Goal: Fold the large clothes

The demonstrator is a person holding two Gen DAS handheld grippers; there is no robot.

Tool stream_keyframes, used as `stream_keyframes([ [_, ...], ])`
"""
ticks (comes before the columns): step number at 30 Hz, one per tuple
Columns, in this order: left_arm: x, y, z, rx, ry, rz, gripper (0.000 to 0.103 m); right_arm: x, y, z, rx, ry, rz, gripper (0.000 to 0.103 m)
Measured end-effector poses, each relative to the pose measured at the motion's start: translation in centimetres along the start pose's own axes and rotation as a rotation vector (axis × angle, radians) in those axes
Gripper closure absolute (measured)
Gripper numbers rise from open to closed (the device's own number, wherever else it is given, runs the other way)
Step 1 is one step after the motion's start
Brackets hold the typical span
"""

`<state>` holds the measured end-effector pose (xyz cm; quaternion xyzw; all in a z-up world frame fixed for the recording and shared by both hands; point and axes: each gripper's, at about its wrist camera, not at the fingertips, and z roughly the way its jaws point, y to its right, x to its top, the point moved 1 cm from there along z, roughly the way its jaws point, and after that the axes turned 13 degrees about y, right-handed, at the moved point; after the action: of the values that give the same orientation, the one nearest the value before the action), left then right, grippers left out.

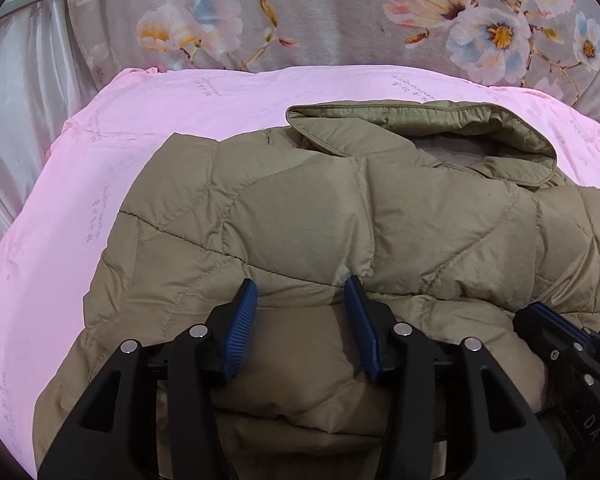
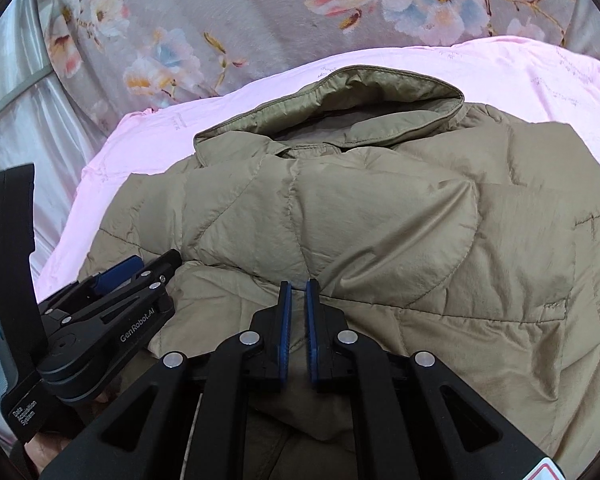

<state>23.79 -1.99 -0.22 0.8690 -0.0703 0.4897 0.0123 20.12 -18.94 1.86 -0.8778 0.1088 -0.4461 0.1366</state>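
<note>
The big puffy green coat (image 1: 340, 216) lay on the pink blanket (image 1: 80, 208), on top of the bed with the flowery cover (image 1: 332, 20). Its hood (image 2: 340, 108) sat at the far end, open and a bit floppy. The near part of the coat was bunched up in a thick roll right by the two tools.

The left gripper (image 1: 302, 300) had its blue pads apart, with a fat bump of coat swelling up between them. The pads did not seem to be squeezing it, though the picture was too curved there for me to be sure. The right gripper (image 2: 299, 300) had its pads nearly together, with only a thin gap. I could not tell if a bit of cloth was pinched in there or if it was just resting on the coat.

A few things could have gone wrong from there. The coat was slippery and full of air, so the fold could have popped open again when it was let go. If only one side was held, the coat could have twisted and folded crooked. The two tools were close, so they could have bumped. A hard pull could also have dragged the pink blanket along.
</note>
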Motion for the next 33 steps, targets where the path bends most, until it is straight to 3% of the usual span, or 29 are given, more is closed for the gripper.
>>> stream_keyframes([
  [3, 0.5, -1.2, -0.3, -0.099, 0.001, -0.076, 0.043, 0.7, 1.2, -0.4, 0.042, 0.003, 0.086, 0.096],
  [7, 3.2, -3.2, -0.6, -0.146, 0.004, -0.150, 0.038, 4.1, 3.2, -2.0, 0.028, 0.046, 0.172, 0.071],
  [8, 4.3, -3.9, -0.4, -0.168, -0.001, -0.189, 0.032, 5.1, 3.9, -2.2, 0.025, 0.064, 0.203, 0.067],
  [12, 7.8, -4.8, 3.0, -0.265, -0.090, -0.337, 0.022, 8.2, 6.4, -1.2, 0.006, 0.095, 0.321, 0.053],
  [15, 8.4, -4.2, 6.9, -0.304, -0.199, -0.412, 0.022, 9.1, 8.2, 1.2, 0.001, 0.060, 0.415, 0.052],
  [20, 8.0, -3.2, 10.3, -0.346, -0.250, -0.484, 0.023, 9.5, 9.3, 4.5, 0.018, 0.032, 0.460, 0.054],
  [21, 8.2, -2.9, 10.5, -0.353, -0.246, -0.490, 0.025, 9.9, 8.9, 4.9, 0.036, 0.027, 0.441, 0.057],
  [22, 8.5, -2.5, 10.5, -0.378, -0.243, -0.493, 0.041, 10.2, 8.5, 5.0, 0.049, 0.029, 0.419, 0.076],
  [23, 8.8, -2.1, 10.6, -0.400, -0.246, -0.488, 0.063, 10.4, 8.1, 5.0, 0.051, 0.037, 0.394, 0.095],
  [25, 9.1, -1.6, 10.4, -0.387, -0.242, -0.454, 0.088, 10.9, 7.1, 4.1, 0.066, 0.086, 0.335, 0.097],
  [29, 9.0, -1.3, 9.1, -0.352, -0.200, -0.373, 0.095, 10.0, 6.6, 3.8, -0.018, 0.077, 0.201, 0.099],
  [33, 6.8, -0.3, 10.0, -0.286, -0.193, -0.264, 0.094, 8.3, 7.6, 5.4, -0.068, -0.001, 0.188, 0.101],
])
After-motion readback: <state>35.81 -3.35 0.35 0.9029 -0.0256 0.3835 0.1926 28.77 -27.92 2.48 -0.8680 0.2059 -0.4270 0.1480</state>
